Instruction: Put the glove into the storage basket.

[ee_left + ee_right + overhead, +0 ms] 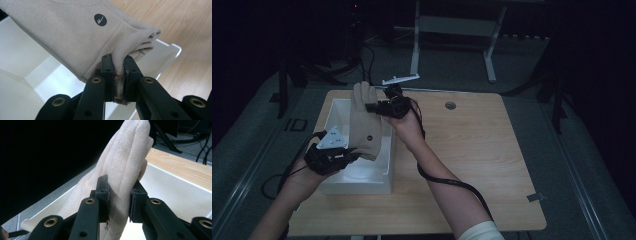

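- A beige glove [364,122] hung in the air above a white bin [362,181], left of centre in the high view, stretched between the two grippers.
- The left gripper [343,156], at the lower left of that view, had its jaws closed tight on the glove's cuff; in the left gripper view the cuff fabric [120,82] was squeezed flat between them, and a round black logo [100,20] showed near the top of the frame.
- The right gripper [379,107], just above centre in the high view, had its jaws clamped on the finger end of the glove; in the right gripper view the glove's fingers [125,167] rose between the jaws toward the top of the frame.
- The bin sat on the left part of a wooden table [482,160], its open top under the glove.
- A black cable [452,182] ran from the right gripper along the person's forearm [447,185].
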The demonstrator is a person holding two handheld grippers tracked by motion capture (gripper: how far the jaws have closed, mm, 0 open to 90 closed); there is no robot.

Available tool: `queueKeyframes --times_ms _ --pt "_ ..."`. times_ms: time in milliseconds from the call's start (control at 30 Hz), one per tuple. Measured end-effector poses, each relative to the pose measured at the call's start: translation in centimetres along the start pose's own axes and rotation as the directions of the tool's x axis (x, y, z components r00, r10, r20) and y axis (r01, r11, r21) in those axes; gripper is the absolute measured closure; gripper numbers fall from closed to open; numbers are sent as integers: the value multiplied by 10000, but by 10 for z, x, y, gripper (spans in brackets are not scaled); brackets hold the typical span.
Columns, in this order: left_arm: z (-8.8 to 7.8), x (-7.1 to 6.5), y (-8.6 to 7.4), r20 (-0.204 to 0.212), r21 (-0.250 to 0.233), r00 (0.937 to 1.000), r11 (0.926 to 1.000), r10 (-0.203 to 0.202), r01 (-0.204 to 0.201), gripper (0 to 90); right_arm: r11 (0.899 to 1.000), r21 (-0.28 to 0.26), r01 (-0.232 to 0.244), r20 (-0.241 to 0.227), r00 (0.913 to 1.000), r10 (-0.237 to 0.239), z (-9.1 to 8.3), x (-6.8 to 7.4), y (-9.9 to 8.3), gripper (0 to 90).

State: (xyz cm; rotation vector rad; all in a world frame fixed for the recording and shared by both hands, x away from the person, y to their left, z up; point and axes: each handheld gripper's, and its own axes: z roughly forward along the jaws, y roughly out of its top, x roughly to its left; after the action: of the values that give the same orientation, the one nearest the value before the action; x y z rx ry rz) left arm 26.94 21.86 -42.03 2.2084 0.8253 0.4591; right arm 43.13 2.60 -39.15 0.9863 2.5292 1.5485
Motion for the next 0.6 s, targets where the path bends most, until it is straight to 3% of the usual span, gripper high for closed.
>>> queueKeyframes --times_ms 200,400,600 --pt "8 0 -13 -47 364 9999 9993 -97 99 822 9995 315 -61 105 9999 58 15 1 -9 740" --pt "13 -1 -25 -117 520 9987 9974 -500 505 822 9979 643 -79 239 9997 63 27 2 -20 740" --pt "29 -8 -35 -426 840 9974 9945 -585 620 821 9937 1113 -156 362 9993 116 41 1 -30 738"
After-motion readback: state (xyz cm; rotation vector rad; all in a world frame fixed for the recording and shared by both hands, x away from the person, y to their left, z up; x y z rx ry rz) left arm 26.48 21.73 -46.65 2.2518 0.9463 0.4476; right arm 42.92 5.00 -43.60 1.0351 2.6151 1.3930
